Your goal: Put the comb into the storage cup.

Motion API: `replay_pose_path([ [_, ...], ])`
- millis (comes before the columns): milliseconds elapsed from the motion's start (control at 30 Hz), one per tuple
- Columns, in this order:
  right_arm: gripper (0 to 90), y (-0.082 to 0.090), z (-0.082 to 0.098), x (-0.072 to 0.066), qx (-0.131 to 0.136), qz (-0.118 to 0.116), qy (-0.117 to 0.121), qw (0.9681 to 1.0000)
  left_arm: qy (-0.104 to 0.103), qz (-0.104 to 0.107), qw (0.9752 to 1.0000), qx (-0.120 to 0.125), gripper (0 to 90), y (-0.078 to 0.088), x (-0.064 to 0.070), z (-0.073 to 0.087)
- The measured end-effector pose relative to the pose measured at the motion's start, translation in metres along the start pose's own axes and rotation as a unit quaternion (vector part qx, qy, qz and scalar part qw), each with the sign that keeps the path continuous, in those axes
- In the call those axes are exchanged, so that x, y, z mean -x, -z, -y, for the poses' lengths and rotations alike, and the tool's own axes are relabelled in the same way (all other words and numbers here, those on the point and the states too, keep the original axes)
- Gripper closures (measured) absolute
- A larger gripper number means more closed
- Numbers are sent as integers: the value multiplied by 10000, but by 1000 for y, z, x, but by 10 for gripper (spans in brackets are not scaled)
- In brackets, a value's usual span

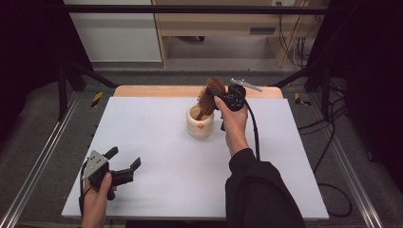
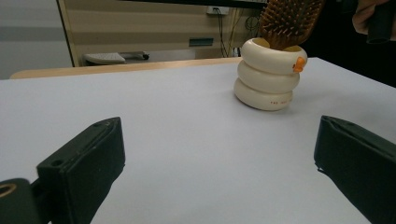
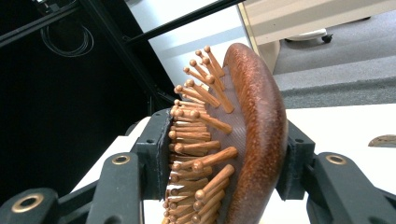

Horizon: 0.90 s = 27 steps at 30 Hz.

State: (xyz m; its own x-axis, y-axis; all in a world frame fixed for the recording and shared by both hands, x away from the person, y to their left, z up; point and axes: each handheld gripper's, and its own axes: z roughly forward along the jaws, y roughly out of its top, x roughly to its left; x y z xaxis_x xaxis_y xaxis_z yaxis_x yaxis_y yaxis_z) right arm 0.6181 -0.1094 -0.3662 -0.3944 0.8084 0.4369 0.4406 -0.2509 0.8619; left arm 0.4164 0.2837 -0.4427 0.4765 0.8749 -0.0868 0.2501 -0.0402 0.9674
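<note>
You face a white table (image 1: 157, 142) with a wooden edge (image 1: 142, 90) at its far side. Grey carpet (image 1: 43, 123) surrounds it. At upper centre of the frame stands a light wooden cabinet (image 1: 214, 21), a white panel (image 1: 114, 33) to its left. Black cables (image 1: 332, 137) trail at right, black frame bars (image 1: 190, 8) across the top.

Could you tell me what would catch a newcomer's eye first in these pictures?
The wooden hairbrush stands out first: the right tongs clamp its bristled head above the cream ring-shaped holder, near the far middle of the white table, with the brush's lower end inside the holder. An orange spot marks the holder's front. At the near left corner, the left tongs rest open, holding nothing.
</note>
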Motion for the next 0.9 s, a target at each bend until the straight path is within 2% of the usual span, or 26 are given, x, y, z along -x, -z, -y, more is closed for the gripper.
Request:
replay_pose_path([
  [900, 443, 2, 2, 9, -22, 58, -59, 10000, -13, 13, 10000, -30, 21, -1, 1, 0],
])
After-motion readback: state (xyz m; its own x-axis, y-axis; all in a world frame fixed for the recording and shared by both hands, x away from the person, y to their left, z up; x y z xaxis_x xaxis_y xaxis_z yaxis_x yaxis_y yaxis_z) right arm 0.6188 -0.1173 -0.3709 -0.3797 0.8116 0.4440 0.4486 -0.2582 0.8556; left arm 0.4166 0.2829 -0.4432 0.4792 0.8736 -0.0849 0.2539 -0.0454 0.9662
